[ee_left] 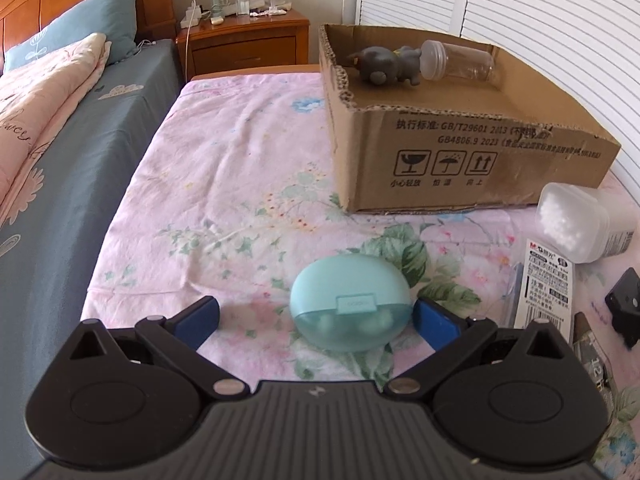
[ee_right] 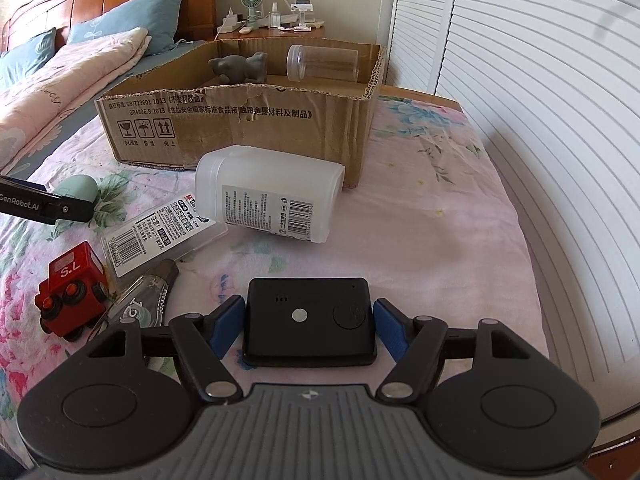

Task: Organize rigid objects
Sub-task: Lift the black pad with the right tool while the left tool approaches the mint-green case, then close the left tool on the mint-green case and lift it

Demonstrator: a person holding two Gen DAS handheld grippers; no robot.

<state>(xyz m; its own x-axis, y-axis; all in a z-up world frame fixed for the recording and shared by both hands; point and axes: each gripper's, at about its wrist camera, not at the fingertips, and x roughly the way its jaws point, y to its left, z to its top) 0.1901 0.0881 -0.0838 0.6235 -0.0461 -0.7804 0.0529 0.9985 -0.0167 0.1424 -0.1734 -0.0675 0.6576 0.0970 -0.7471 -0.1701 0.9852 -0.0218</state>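
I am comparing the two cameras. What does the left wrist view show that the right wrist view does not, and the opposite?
Only the left wrist view shows the left gripper from behind, open, with the whole teal earbud case between its fingers.

Only the right wrist view shows the right gripper, open around the black device, and also the red toy train.

Both show the cardboard box holding a grey toy animal and a clear jar, the white plastic container, and the labelled flat pack on the floral sheet.
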